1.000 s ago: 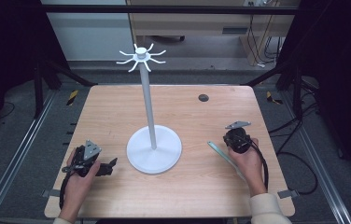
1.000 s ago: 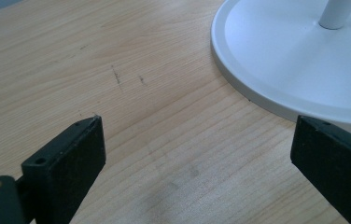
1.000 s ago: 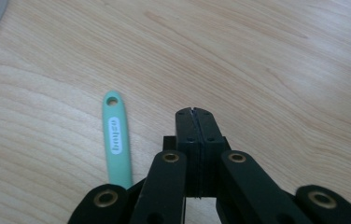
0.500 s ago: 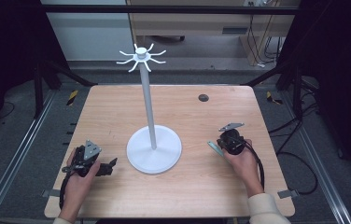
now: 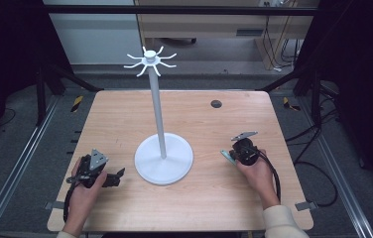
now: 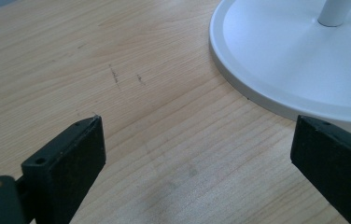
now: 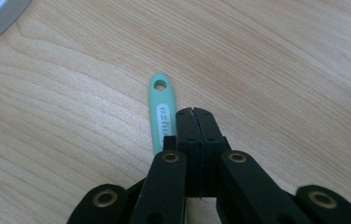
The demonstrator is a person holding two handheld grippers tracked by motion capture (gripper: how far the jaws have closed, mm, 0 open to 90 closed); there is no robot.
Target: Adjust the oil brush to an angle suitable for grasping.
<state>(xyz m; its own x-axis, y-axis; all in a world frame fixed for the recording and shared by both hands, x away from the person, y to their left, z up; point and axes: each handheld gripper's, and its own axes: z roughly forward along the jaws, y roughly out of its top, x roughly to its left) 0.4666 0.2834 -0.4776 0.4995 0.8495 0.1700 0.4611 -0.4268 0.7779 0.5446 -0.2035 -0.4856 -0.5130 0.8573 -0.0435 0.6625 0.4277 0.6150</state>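
Right gripper view: my right tool (image 7: 195,112), pressed together, beside the green handle (image 7: 160,109) near the tabletop's right edge; step: approach; next: spread, then pinch.

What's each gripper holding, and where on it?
Nothing. Right gripper is shut empty, the green handle lying beside its jaws. Left gripper is open over bare table.
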